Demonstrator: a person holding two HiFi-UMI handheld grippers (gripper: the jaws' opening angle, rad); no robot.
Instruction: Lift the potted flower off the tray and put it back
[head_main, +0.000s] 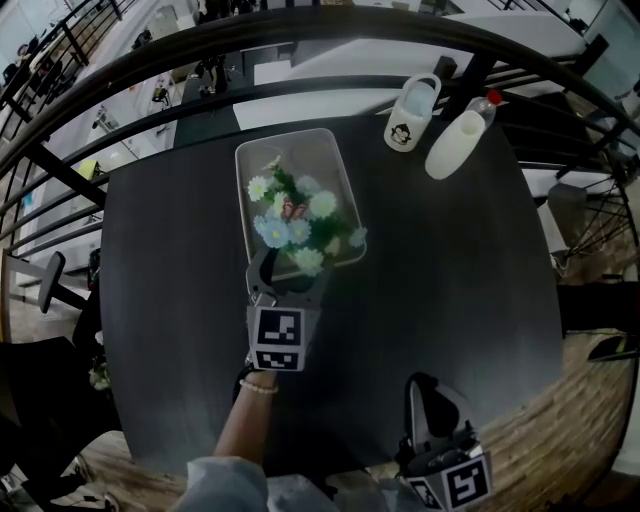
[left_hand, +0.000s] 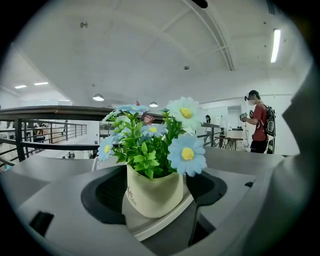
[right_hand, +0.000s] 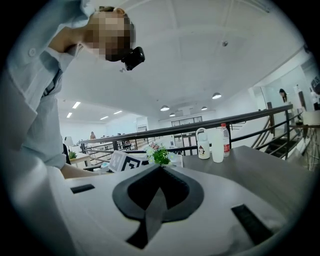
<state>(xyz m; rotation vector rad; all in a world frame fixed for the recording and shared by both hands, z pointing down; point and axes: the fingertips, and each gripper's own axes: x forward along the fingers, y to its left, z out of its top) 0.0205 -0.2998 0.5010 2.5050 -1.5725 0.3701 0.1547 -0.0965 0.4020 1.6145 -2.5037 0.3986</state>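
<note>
We are holding the left gripper (head_main: 288, 272) at the near end of the white tray (head_main: 262, 155), its jaws spread wide on either side of the potted flower (left_hand: 152, 192) without pressing it, so the pot is standing on the tray unheld. The right gripper (right_hand: 159, 170) is hanging at the table's (head_main: 180, 300) near right, closed on nothing, probably because one gripper suffices.

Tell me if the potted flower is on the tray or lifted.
On it: the potted flower stands upright on the tray, left gripper open around it.
</note>
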